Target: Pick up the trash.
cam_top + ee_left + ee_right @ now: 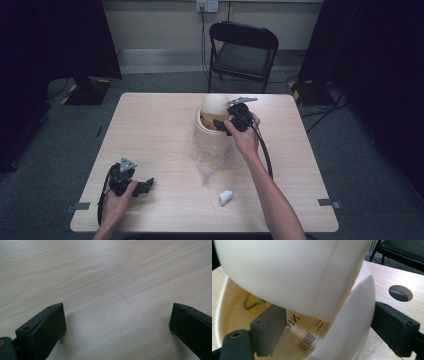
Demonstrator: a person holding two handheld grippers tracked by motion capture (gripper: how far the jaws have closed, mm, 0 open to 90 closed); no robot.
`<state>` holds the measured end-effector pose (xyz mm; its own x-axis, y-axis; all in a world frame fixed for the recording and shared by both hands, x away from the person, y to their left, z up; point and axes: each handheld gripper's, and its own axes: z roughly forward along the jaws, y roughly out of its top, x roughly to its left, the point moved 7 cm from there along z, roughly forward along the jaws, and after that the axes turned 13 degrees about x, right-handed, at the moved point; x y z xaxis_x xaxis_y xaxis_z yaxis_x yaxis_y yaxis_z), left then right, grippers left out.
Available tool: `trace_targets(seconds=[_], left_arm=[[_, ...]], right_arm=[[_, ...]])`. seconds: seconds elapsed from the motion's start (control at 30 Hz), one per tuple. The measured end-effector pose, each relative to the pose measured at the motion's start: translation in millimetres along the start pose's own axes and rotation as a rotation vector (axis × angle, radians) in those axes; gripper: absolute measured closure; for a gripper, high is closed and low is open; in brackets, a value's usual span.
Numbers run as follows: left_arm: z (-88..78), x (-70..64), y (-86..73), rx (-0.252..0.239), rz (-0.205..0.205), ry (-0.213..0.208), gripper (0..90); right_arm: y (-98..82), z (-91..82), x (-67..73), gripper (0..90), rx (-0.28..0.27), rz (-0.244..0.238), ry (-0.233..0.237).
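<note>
Lab recording booth: black curtains (60, 40), lone table (150, 130), folding chair (243, 50).

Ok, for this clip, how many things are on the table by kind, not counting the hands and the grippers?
Cream round containers with a rounded lid: 1
Clear plastic bags: 1
Small white pieces: 1
Total: 3
The right gripper has its jaws astride the container's wall, one inside and one outside; whether they press it cannot be told.
</note>
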<state>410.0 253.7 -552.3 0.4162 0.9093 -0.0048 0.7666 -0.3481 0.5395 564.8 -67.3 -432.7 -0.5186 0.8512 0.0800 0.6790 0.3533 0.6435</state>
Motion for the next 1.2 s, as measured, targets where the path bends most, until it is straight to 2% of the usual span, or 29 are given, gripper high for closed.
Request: trace_targets(seconds=[0.07, 0.3, 0.47, 0.5, 0.6, 0.8, 0.87, 1.07, 1.2], left_arm=[[0.0, 0.0, 0.0, 0.000, -0.001, 0.001, 0.2], [-0.1, 0.1, 0.0, 0.001, 0.001, 0.002, 0.2], [0.0, 0.0, 0.0, 0.000, 0.000, 0.000, 0.2], [0.0, 0.0, 0.0, 0.000, 0.000, 0.001, 0.2], [0.1, 0.0, 0.0, -0.001, 0.000, -0.001, 0.2], [0.0, 0.0, 0.0, 0.000, -0.001, 0.000, 0.2], [0.0, 0.0, 0.0, 0.000, 0.000, 0.000, 0.2], [0.0, 0.0, 0.0, 0.000, 0.000, 0.001, 0.2], [0.0, 0.0, 0.0, 0.000, -0.001, 0.001, 0.2]], right_arm=[[0.6, -3.6, 0.3, 14.3, -0.010, 0.008, 0.012], [-2.1, -22.2, 7.6, 13.6, -0.034, -0.033, 0.021], [-9.0, -34.4, 9.1, 13.6, -0.048, -0.036, 0.043], [-11.8, -36.0, 7.9, 13.6, -0.034, -0.037, 0.036], [-19.5, -40.7, 6.3, 13.4, -0.027, -0.038, 0.062], [-37.6, -58.1, 10.6, 13.4, -0.052, -0.050, 0.090], [-49.0, -62.5, 10.2, 16.4, -0.041, -0.053, 0.079], [-74.6, -66.7, 7.5, 16.9, -0.028, -0.033, 0.087], [-87.1, -66.9, 10.0, 16.9, -0.017, -0.042, 0.099]])
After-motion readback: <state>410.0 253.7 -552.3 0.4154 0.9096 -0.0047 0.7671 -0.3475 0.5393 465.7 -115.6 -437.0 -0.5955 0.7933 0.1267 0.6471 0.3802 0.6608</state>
